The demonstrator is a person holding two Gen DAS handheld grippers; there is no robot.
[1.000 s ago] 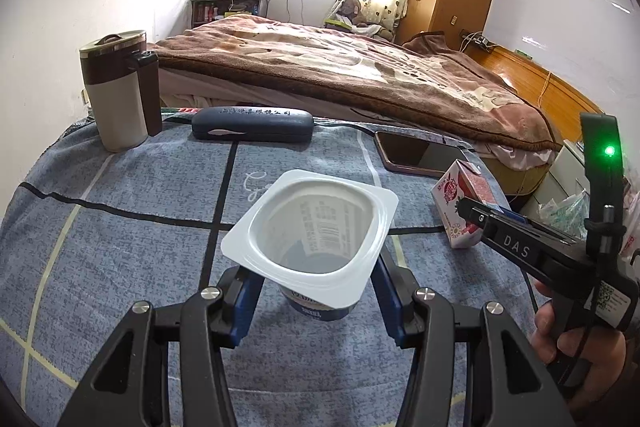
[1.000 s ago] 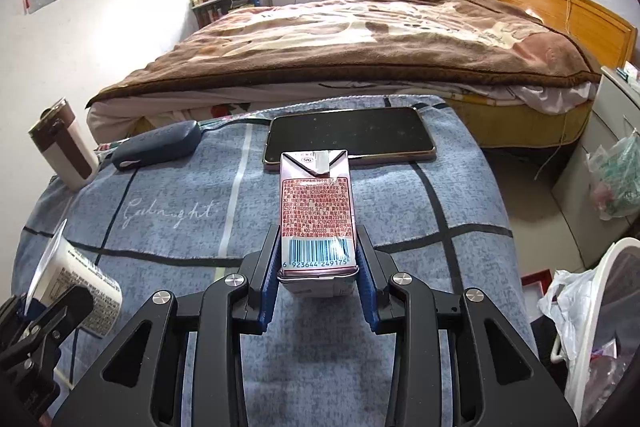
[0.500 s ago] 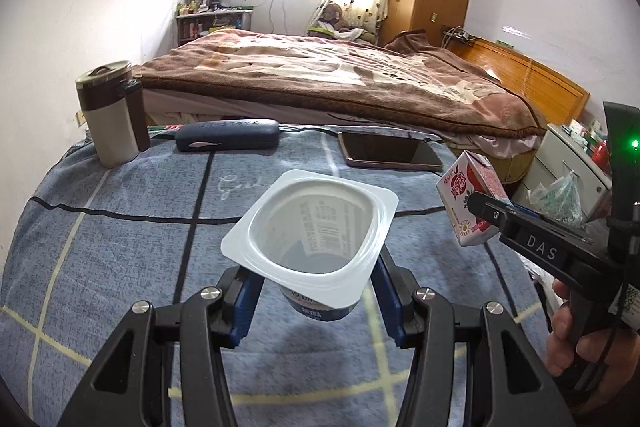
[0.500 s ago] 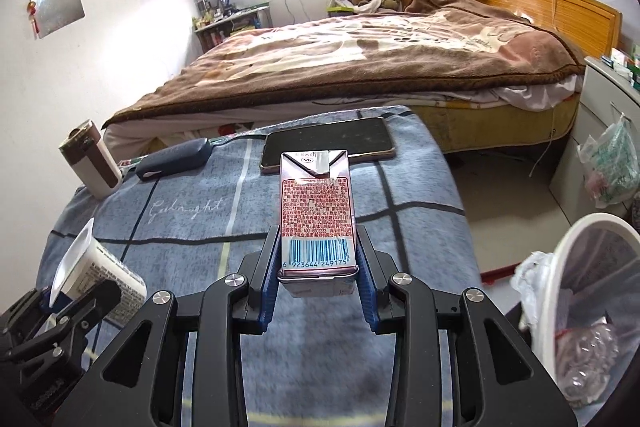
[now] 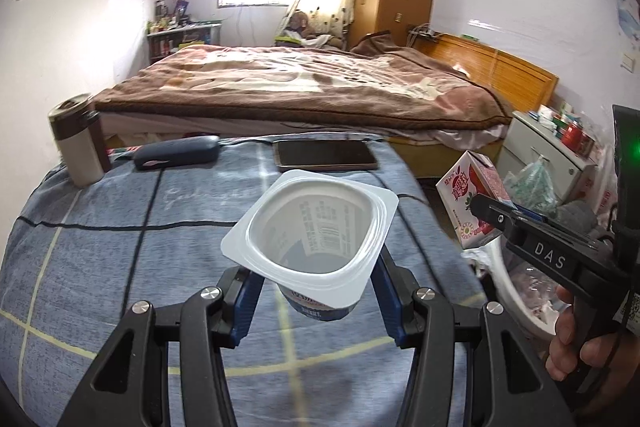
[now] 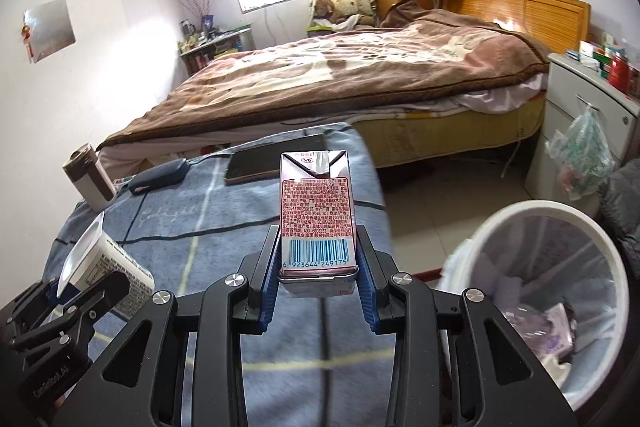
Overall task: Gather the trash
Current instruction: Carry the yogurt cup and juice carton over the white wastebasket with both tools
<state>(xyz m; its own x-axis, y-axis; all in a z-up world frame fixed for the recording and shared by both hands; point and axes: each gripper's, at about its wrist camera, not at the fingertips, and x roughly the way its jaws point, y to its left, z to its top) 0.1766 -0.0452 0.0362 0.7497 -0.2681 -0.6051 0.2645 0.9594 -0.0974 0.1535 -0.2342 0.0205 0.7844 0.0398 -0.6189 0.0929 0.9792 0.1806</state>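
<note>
Blue-grey quilted cloth with dark and pale yellow check lines covers the table [image 5: 100, 267] under both tools, and beyond it stretches a wide bed with a brown blanket [image 5: 312, 87].

We see our left tool [image 5: 316, 291] clamped on an empty white plastic yogurt cup with a square flanged rim [image 5: 316, 227], held clear above the cloth, mouth tipped toward the camera. Our right tool [image 6: 318, 267] is clamped on a small pink-and-silver drink carton with a barcode [image 6: 316, 215], upright between the blue pads.

Ahead of the left tool, at the far edge of the table, lie a dark flat phone [image 5: 326, 155] and, left of it, a dark blue oblong case [image 5: 176, 157]. Further left stands a cream and brown lidded travel mug [image 5: 78, 143].

Right of and below the right tool a white round bin lined with a thin plastic bag [image 6: 552, 267] stands on the tiled floor, already holding scraps. Nothing lies between the carton and the bin's mouth. A white bedside cabinet [image 6: 576, 115] with a hanging plastic bag stands beyond the bin.
</note>
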